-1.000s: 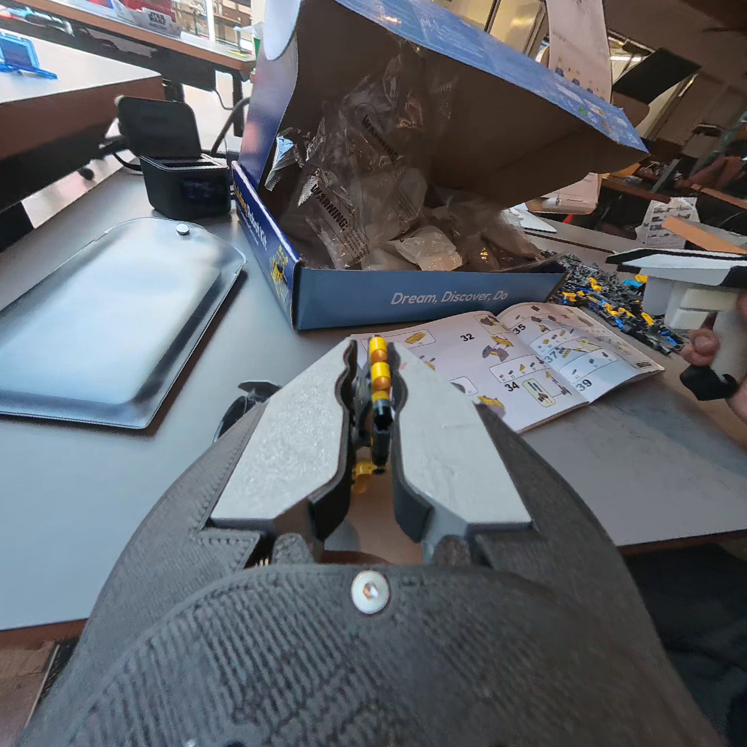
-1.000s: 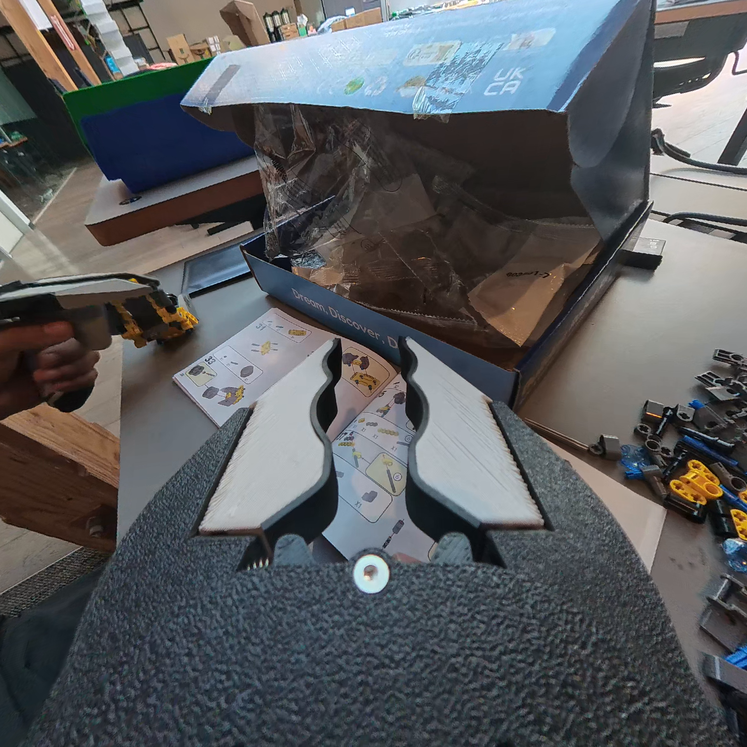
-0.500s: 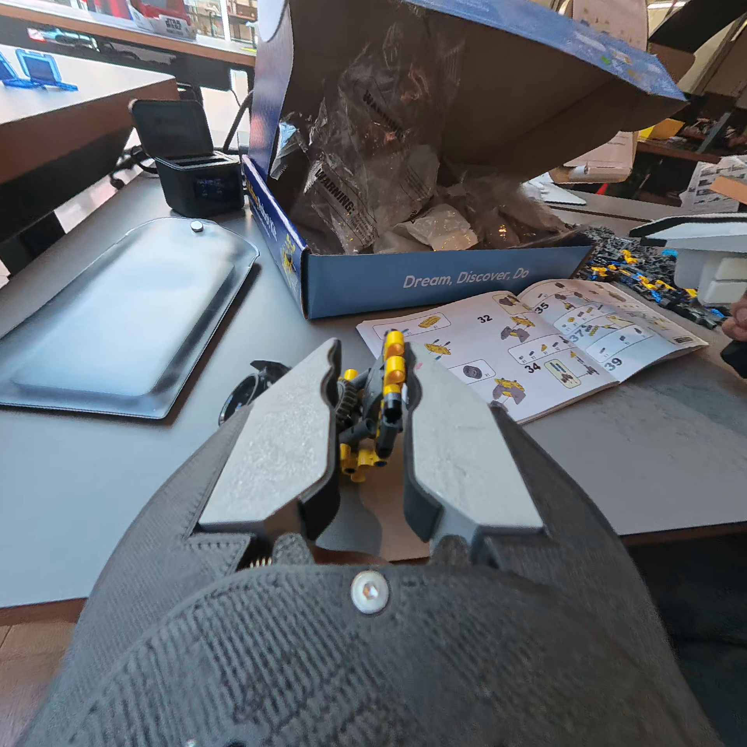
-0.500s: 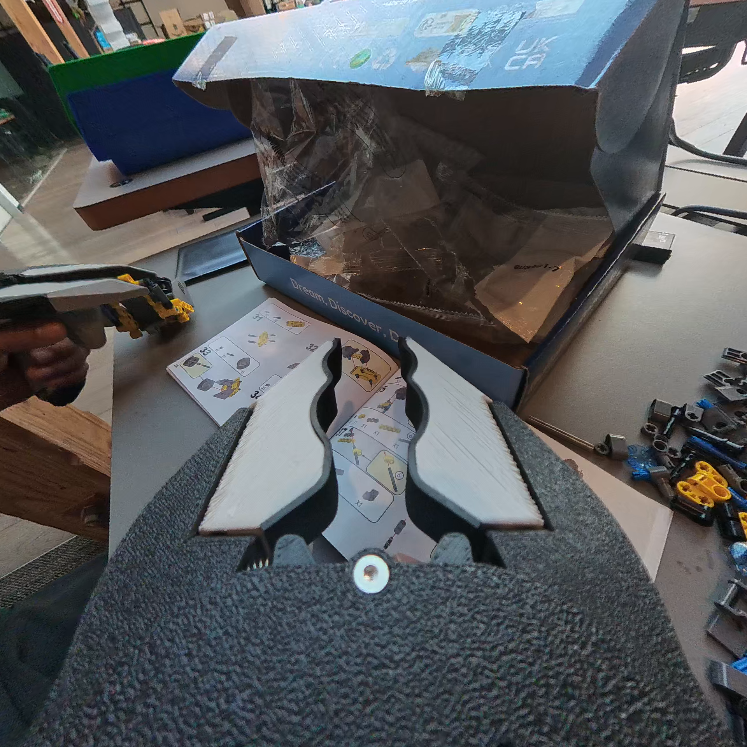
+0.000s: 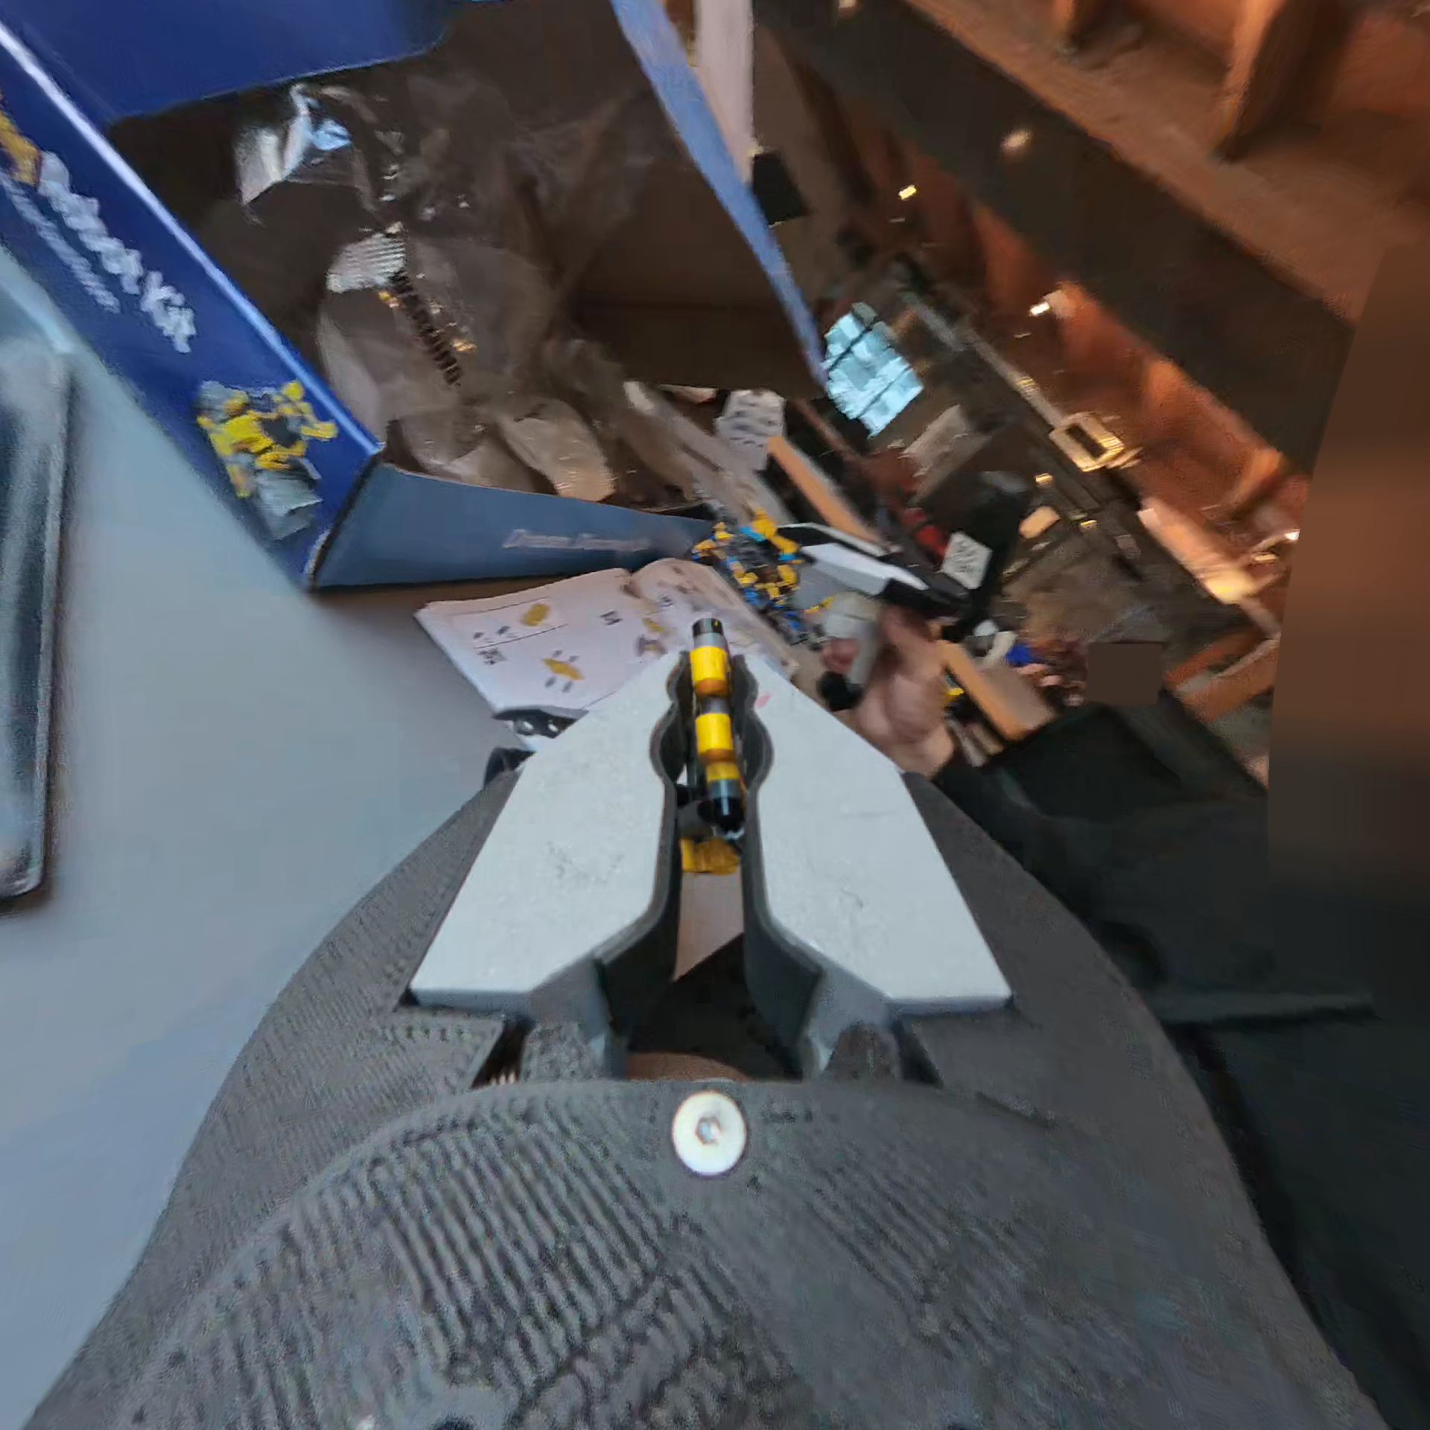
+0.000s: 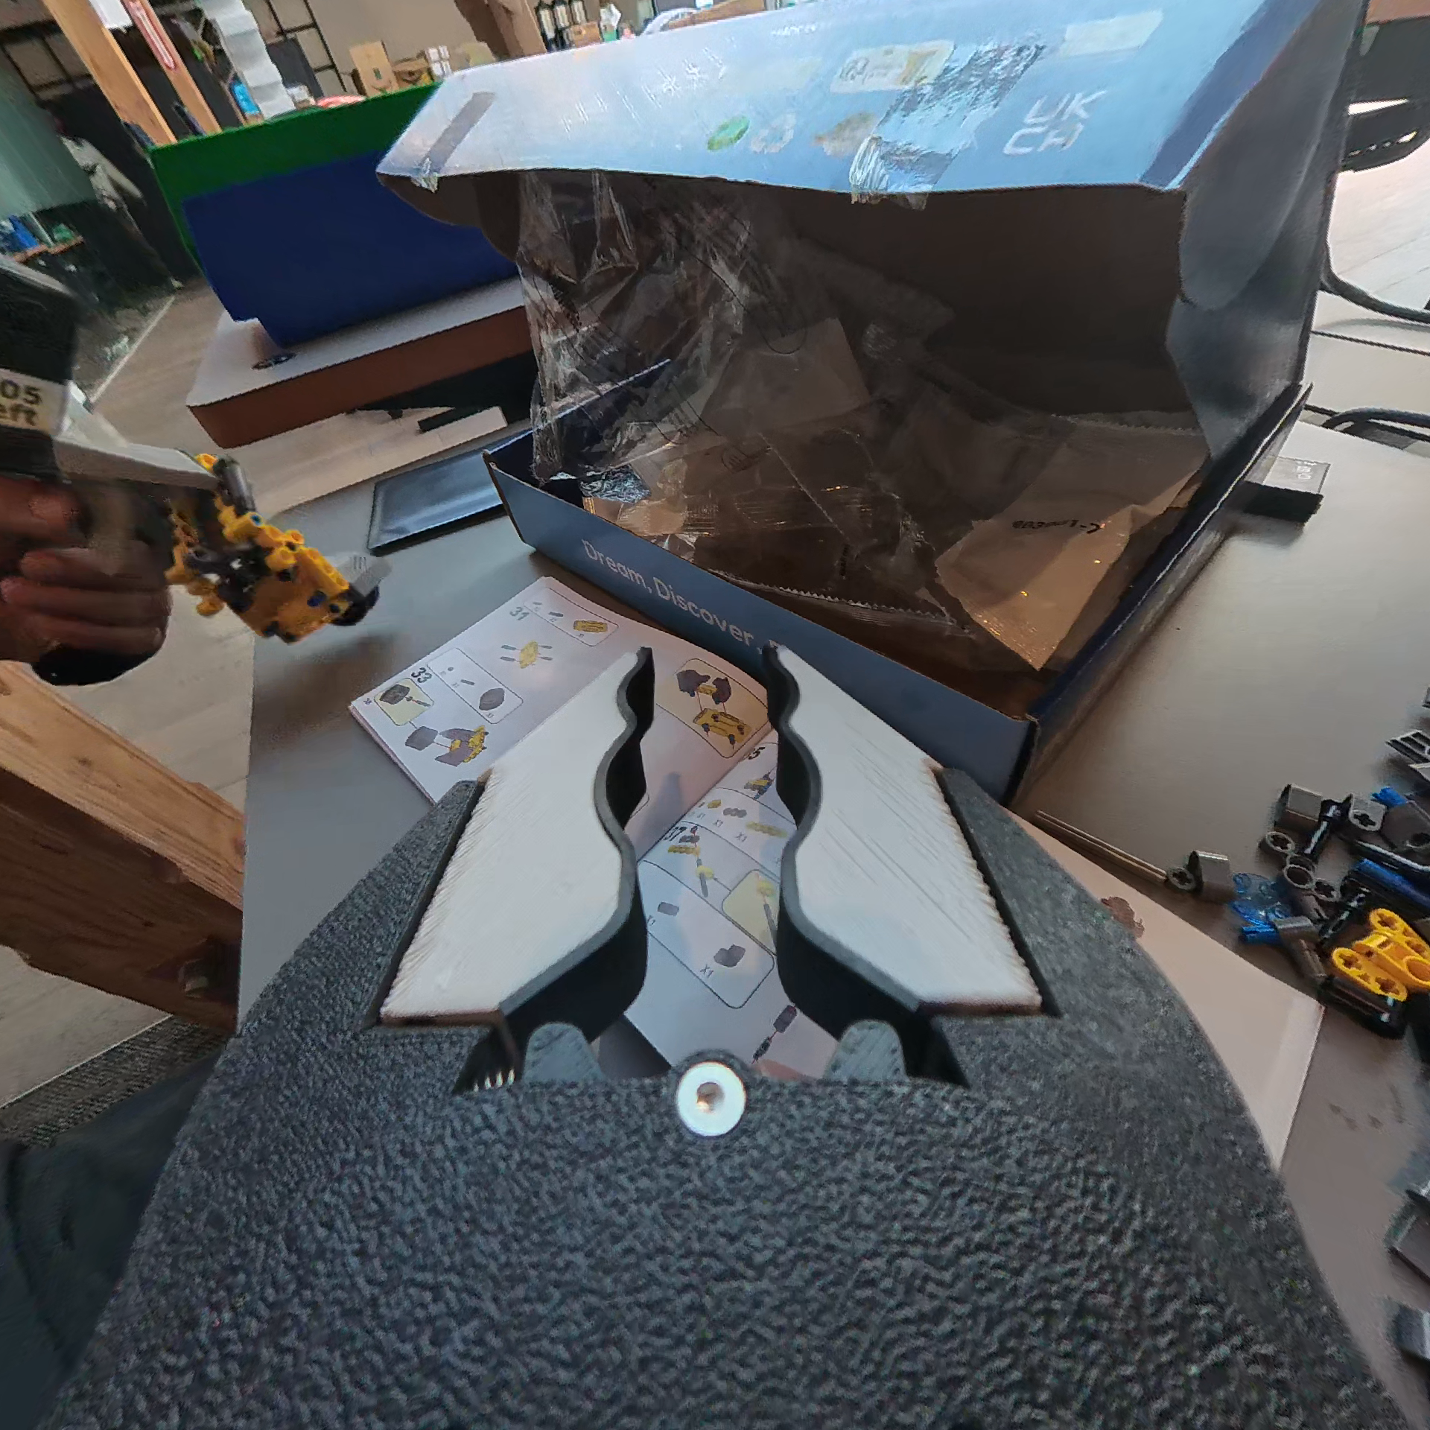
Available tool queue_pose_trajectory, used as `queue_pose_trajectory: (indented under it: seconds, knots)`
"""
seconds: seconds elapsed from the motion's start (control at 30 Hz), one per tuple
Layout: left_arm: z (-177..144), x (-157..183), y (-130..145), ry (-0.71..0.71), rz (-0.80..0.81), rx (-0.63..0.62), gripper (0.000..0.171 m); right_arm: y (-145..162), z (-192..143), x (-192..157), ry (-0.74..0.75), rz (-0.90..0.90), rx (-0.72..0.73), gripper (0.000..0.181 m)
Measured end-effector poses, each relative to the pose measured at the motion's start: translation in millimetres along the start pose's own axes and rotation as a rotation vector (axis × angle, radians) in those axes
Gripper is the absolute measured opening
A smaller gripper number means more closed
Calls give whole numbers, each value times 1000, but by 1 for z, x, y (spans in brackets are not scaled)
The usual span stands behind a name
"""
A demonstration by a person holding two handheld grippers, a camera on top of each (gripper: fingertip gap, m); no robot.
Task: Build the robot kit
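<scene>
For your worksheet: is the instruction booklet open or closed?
Open: the instruction booklet lies spread flat on the table, two pages showing.

right gripper (image 6: 708, 681) jaws apart, empty, over open instruction booklet (image 6: 542, 681) | left gripper (image 6: 232, 534) at left edge clamps yellow brick model (image 6: 263, 573) | open blue box (image 6: 890, 433) behind booklet | loose bricks (image 6: 1346, 913) on table (image 6: 1207, 696) at right

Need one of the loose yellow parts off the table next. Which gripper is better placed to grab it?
Right. The right gripper is open and empty above the instruction booklet, with the loose parts pile just beside it. The left gripper is shut on the yellow and black assembly, held off the table.
</scene>
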State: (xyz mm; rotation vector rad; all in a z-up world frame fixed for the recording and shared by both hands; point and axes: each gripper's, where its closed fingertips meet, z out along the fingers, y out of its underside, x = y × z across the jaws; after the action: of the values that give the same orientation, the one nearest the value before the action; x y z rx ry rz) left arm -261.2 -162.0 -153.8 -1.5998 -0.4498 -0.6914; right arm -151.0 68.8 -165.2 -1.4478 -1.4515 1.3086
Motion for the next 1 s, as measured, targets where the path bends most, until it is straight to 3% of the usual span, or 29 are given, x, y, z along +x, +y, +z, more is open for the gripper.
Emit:
queue_pose_trajectory:
  seconds: [0.13,0.4,0.6,0.77,1.0]
  knots:
    - [-9,30,-8,266,-49,90,6,-3,1,-14,-65,-21,14,28]
    - [6,88,18,560,53,15,6,15,10,-88,-368,-184,-60,42]
    - [19,134,32,764,184,-68,6,30,-6,-158,-648,-358,-67,57]
    - [37,144,30,827,153,-67,6,37,-6,-173,-670,-399,-69,67]
    - [69,129,25,736,-23,-49,5,22,-5,-167,-692,-249,-26,78]
